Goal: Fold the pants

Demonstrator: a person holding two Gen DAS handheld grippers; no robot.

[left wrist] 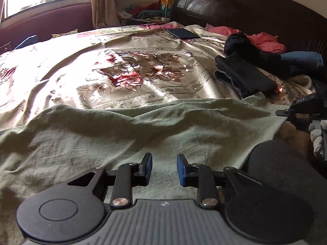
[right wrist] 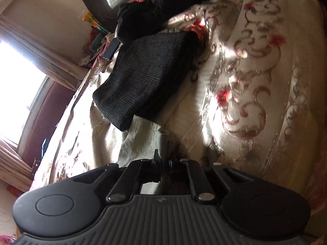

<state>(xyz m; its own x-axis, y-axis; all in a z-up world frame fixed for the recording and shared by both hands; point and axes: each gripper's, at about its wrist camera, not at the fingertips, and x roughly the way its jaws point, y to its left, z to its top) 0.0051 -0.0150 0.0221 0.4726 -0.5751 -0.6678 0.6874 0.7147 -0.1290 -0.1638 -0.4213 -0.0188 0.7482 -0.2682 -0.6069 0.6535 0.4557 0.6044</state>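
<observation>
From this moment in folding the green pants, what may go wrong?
1. The left gripper is open above the pants, holding nothing, so only the right gripper seems to pinch an edge; one-sided pulling may skew the fold.
2. The pants are wrinkled; folding now may trap creases.
3. The black folded garment lies against the pants' far edge; a drag could catch it.

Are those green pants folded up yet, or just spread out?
Spread out. The green pants lie wide and rumpled across the bed, not stacked.

Pale green pants (left wrist: pixel 143 130), floral bedspread (left wrist: pixel 126 69)
</observation>
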